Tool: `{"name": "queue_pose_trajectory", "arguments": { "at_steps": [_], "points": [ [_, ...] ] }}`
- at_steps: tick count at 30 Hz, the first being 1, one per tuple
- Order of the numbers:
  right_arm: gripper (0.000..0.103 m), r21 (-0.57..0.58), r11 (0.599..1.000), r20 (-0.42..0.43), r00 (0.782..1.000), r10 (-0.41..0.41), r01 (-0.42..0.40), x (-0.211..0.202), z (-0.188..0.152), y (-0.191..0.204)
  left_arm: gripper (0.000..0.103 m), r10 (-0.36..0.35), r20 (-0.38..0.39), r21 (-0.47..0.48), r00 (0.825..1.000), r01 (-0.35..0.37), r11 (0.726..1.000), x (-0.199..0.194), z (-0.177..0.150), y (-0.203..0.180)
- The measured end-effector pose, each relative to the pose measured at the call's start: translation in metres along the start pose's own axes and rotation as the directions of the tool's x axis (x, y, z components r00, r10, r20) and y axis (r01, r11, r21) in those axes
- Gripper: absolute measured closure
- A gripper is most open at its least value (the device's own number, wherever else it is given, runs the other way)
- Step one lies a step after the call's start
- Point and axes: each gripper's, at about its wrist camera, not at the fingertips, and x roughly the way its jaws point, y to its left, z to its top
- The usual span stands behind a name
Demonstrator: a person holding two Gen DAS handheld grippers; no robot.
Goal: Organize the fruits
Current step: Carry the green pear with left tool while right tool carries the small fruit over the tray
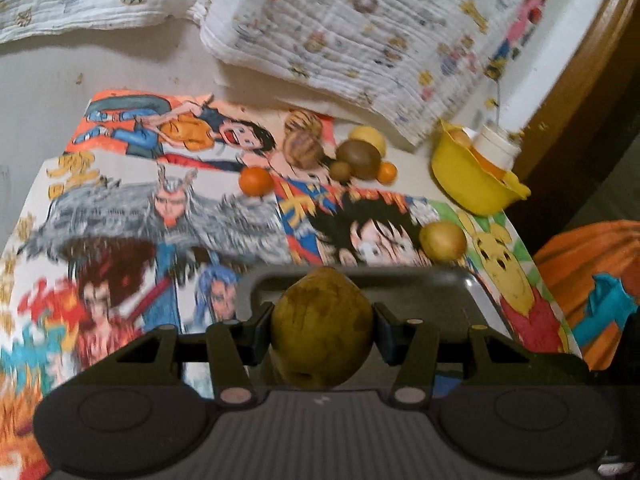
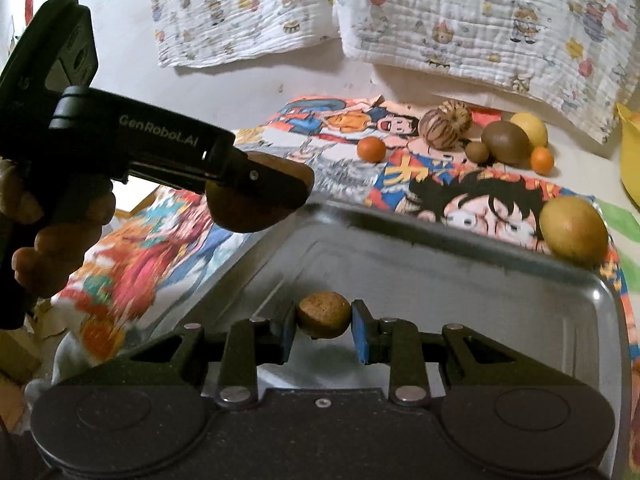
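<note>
Two grippers are loaded. My left gripper (image 1: 322, 330) clamps a large greenish-brown fruit (image 1: 322, 328); its underside is hidden behind the gripper body. My right gripper (image 2: 323, 322) is closed on a small brown round fruit (image 2: 323, 315) above the metal tray (image 2: 460, 280). In the left wrist view only the tray's far rim shows. Loose fruit lies beyond the tray: an orange (image 1: 256, 181), a striped brown fruit (image 1: 303, 140), a kiwi (image 1: 358, 159), a yellow fruit (image 1: 443, 240). Their kinds are hard to confirm through blur. A yellow bowl (image 1: 472, 184) is cut off in the right wrist view. Cartoon posters (image 1: 160, 208) cover the pale surface (image 1: 40, 100); printed cloths (image 1: 360, 32) lie behind.
</note>
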Motion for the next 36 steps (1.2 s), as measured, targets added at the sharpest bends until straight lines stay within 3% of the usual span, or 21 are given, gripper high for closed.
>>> {"name": "queue_pose_trajectory", "arguments": {
  "at_steps": [15, 31, 36],
  "points": [
    [0.071, -0.003, 1.000, -0.020, 1.000, -0.003, 0.003, -0.028, -0.039, 0.004, 0.047, 0.033, -0.044, 0.065, 0.998, -0.030, 0.997, -0.020, -0.062, -0.031],
    [0.069, 0.019, 1.000, 0.009, 1.000, -0.009, 0.009, -0.032, -0.047, -0.003, 0.047, 0.092, -0.029, 0.110, 0.995, -0.088, 0.990, -0.019, -0.081, -0.039],
    [0.062, 0.022, 1.000, 0.016, 1.000, -0.013, 0.012, -0.036, -0.050, -0.004, 0.043, 0.093, -0.035, 0.125, 0.995, -0.088, 0.988, -0.021, -0.086, -0.040]
  ]
}}
